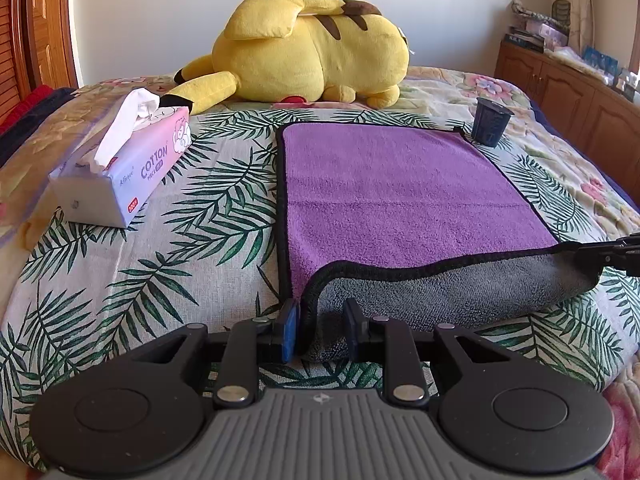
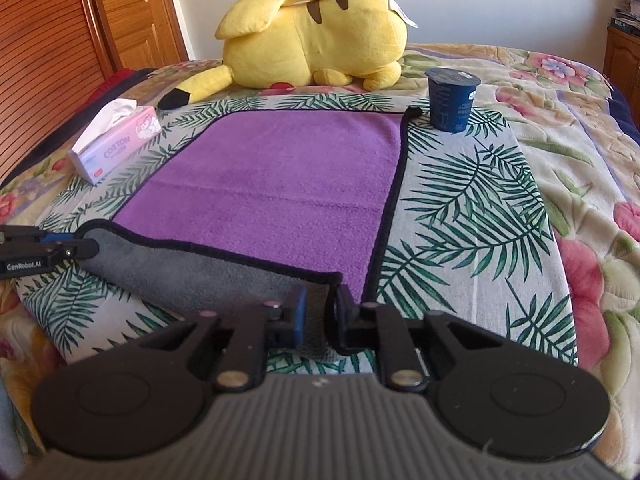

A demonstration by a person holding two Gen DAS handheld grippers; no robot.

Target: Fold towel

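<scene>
A purple towel with a grey underside and black edging lies flat on a leaf-print cloth on the bed; it also shows in the right wrist view. Its near edge is turned up, grey side showing. My left gripper is shut on the towel's near left corner. My right gripper is shut on the near right corner. Each gripper shows at the edge of the other's view, the right one and the left one.
A yellow plush toy lies behind the towel. A pink tissue pack sits to the left. A dark blue cup stands by the towel's far right corner. A wooden cabinet stands to the right of the bed.
</scene>
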